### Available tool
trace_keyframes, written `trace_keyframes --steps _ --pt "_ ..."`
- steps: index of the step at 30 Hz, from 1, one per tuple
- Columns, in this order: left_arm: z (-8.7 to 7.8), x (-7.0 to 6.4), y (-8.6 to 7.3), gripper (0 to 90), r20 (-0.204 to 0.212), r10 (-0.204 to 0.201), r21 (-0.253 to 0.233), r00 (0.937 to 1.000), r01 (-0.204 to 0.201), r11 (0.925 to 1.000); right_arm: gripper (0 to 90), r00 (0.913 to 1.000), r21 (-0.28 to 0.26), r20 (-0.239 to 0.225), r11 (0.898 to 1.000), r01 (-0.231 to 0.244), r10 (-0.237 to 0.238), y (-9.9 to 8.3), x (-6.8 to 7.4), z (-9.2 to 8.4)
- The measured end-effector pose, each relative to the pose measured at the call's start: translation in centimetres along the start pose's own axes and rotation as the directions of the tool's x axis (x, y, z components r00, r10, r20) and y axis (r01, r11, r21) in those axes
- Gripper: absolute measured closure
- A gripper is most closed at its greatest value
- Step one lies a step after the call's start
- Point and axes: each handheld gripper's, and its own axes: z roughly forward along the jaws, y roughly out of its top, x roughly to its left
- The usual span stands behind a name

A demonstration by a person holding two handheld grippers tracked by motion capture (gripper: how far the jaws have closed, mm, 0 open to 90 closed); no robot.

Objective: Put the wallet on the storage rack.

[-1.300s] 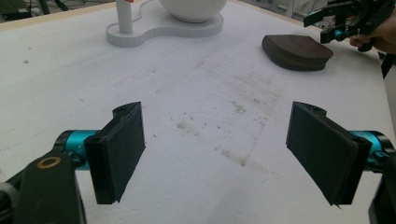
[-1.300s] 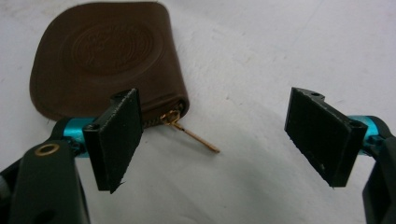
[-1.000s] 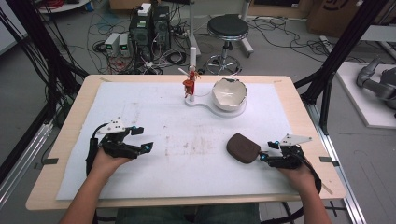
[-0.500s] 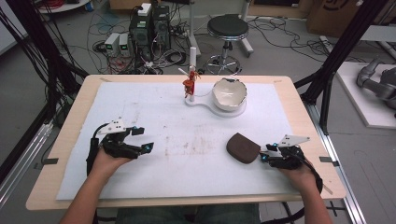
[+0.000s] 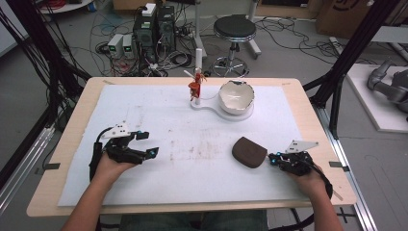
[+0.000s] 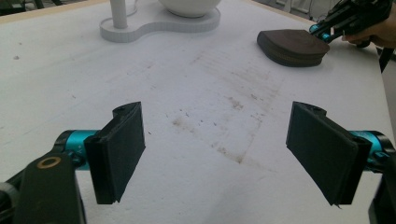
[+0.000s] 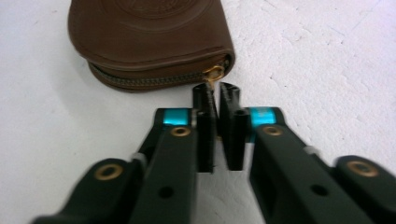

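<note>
1. On the right side of the white mat (image 5: 159,120), a brown pouch (image 5: 248,152) lies flat, its zipped edge facing the right gripper (image 7: 216,95).
2. That gripper's jaws have just been closing; they are now pressed together on the gold zip pull (image 7: 214,73).
3. The left gripper (image 6: 215,149) rests well apart from the pouch, jaws spread over bare mat.
4. A white bowl (image 5: 236,96) sits at the far edge.
</note>
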Motion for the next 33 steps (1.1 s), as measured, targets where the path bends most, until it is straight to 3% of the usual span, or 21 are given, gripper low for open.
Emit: trace_keyframes --steps 8,14,18,26,33 --pt "0.0 0.0 0.0 19.5 0.001 0.002 0.004 1.0000 -0.002 1.0000 89.5 0.9999 -0.001 -0.010 1.000 -0.005 0.005 0.0 -0.1 0.0" --pt "0.0 0.1 0.0 19.5 -0.001 0.000 0.000 1.0000 0.000 1.0000 89.7 0.9975 -0.009 -0.044 0.998 -0.056 0.055 0.0 -0.5 -0.1" --pt "-0.1 0.1 0.0 19.5 -0.005 0.000 0.001 1.0000 0.000 1.0000 89.7 0.9938 -0.058 -0.072 0.994 -0.089 0.085 0.0 -0.6 -0.6" --pt "-0.2 0.1 0.1 19.5 -0.013 -0.001 -0.007 0.9999 0.001 1.0000 89.8 0.9767 -0.186 -0.171 0.969 -0.161 0.130 0.4 -0.8 -1.6" --pt "-0.2 0.1 0.0 19.5 -0.012 -0.002 -0.005 0.9999 0.002 1.0000 89.8 0.9490 -0.318 -0.283 0.920 -0.230 0.140 0.9 -0.8 -2.5"
